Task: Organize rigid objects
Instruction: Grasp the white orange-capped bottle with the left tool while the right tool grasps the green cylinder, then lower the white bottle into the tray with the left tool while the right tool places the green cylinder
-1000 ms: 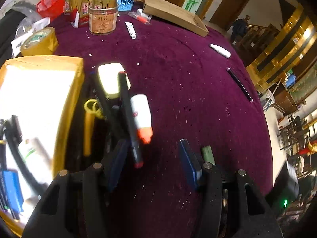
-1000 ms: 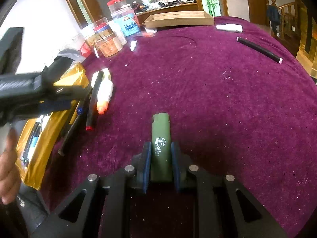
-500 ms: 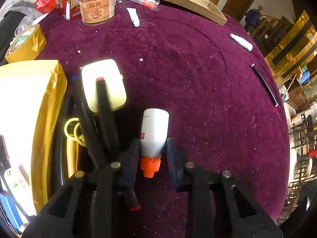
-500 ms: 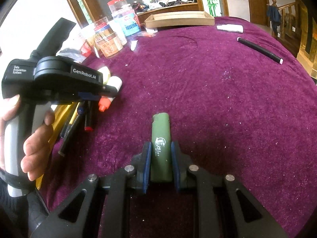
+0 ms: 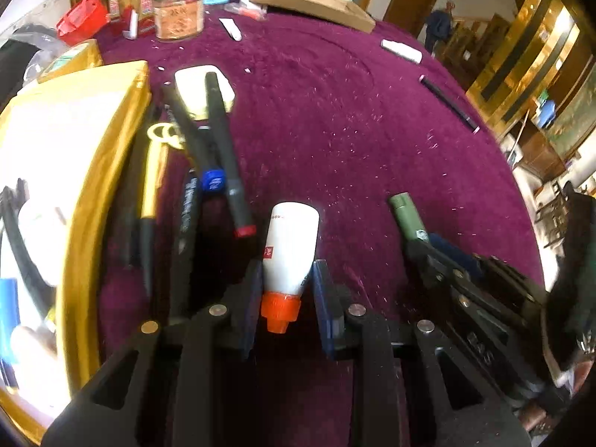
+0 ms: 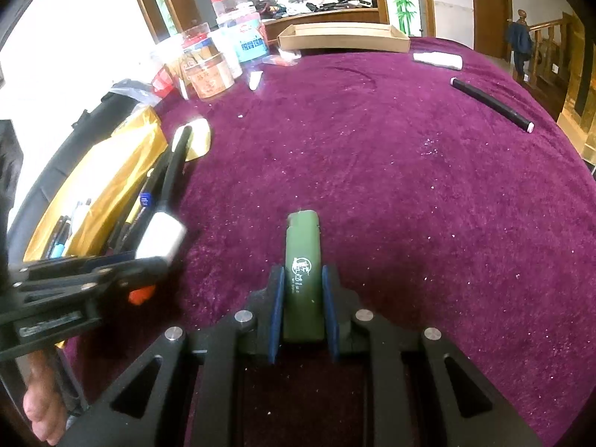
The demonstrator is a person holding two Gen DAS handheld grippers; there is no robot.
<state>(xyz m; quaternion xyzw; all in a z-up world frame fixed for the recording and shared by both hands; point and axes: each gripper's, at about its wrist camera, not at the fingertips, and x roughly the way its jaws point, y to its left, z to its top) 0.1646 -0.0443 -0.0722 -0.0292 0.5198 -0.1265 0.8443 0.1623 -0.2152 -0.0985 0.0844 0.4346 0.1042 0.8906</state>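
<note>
White and smooth, the small orange-capped glue bottle sat clamped near its neck in the left gripper beside the gold box at the table's left edge, likely light and slippery, while the right gripper pinched a stiff green lighter.

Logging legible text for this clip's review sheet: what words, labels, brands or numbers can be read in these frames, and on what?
No text can be read with confidence.
Green lighter in the right gripper: white print, too stylised to read.
White bottle in the left gripper: small red mark, blurred.
Blue-labelled jar: white characters, too small.
Orange-labelled jar: print blurred.
</note>
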